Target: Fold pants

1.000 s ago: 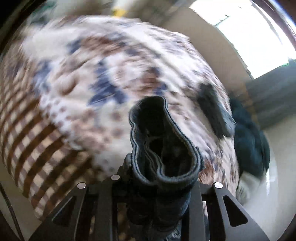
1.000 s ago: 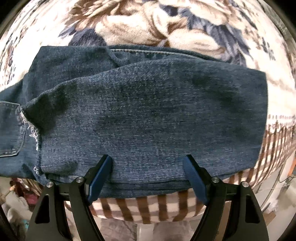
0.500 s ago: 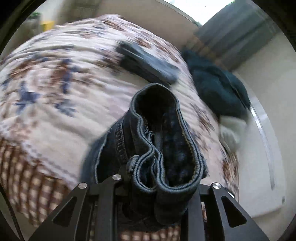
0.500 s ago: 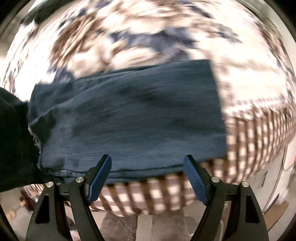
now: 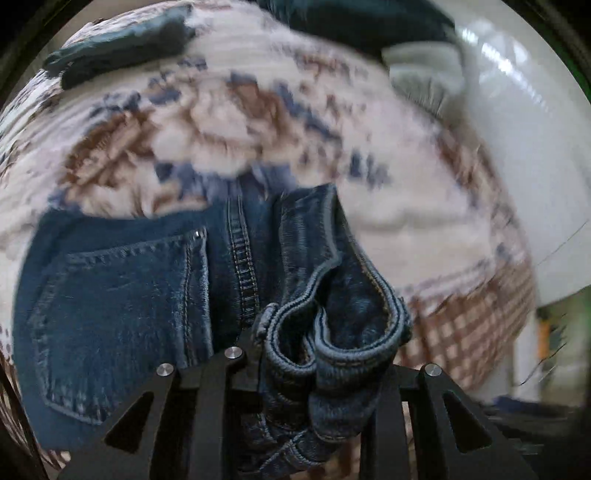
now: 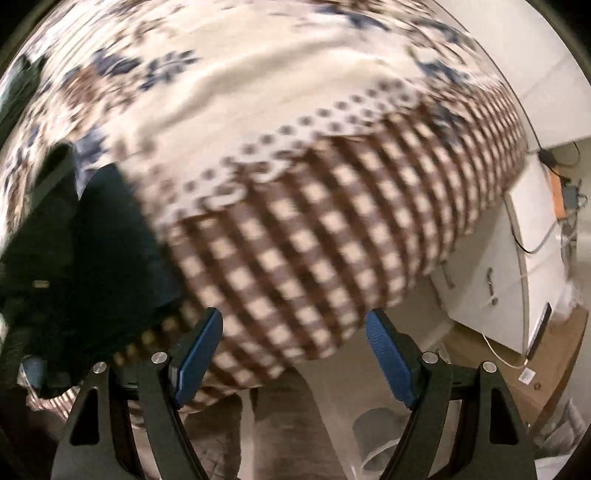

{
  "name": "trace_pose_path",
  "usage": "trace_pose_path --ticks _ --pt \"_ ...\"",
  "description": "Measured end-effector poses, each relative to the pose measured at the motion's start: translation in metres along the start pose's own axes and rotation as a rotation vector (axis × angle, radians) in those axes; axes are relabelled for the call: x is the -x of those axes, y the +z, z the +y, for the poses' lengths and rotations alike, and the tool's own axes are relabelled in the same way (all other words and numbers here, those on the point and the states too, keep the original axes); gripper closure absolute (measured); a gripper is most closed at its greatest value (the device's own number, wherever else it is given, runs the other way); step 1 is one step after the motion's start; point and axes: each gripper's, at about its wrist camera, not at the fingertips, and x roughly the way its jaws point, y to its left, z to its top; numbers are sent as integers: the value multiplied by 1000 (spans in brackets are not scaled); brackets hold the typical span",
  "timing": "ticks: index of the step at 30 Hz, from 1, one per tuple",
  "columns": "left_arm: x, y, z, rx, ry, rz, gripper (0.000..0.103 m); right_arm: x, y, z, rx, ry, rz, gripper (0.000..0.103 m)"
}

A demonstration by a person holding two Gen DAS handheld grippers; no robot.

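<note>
My left gripper (image 5: 310,373) is shut on the bunched waistband of the blue jeans (image 5: 122,295). The back pocket and seat of the jeans spread out to the left over the patterned bedspread (image 5: 221,122). My right gripper (image 6: 295,354) is open and empty, with its blue pads (image 6: 199,350) apart over the bed's checked edge. The jeans show as a dark mass at the left of the right wrist view (image 6: 85,258).
Another folded dark garment (image 5: 122,44) lies at the far left of the bed, and a dark heap (image 5: 362,18) at the far end. A white wall (image 5: 517,147) runs along the right. White cabinets (image 6: 517,258) and cables stand beside the bed.
My left gripper swung the waistband over, so the jeans' back pocket now shows. My right gripper moved right, off the jeans, to the bed's edge.
</note>
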Motion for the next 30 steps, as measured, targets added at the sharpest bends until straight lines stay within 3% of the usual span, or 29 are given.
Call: trace_pose_path --ticks 7,11,12,13,15,19,22,26,30 --pt "-2 11 8 -17 20 91 76 -5 9 -8 46 -47 -44 21" --pt "14 19 10 2 -28 125 71 -3 17 7 80 -40 -62 21" --pt "20 21 14 20 -54 120 62 0 19 11 89 -31 -70 21" --pt "28 24 18 45 -101 111 36 2 21 16 93 -20 -76 21" --pt "50 32 29 97 -188 96 0 8 20 21 105 38 -87 21" --pt "106 43 64 170 -198 -12 0 18 24 36 133 154 -89 21" --pt "134 42 111 235 -93 -67 0 26 30 46 131 261 -90 21" --pt "130 29 181 347 49 -35 0 23 41 71 141 416 -37 21" --pt "114 10 238 477 115 28 0 -4 51 117 205 555 84 21"
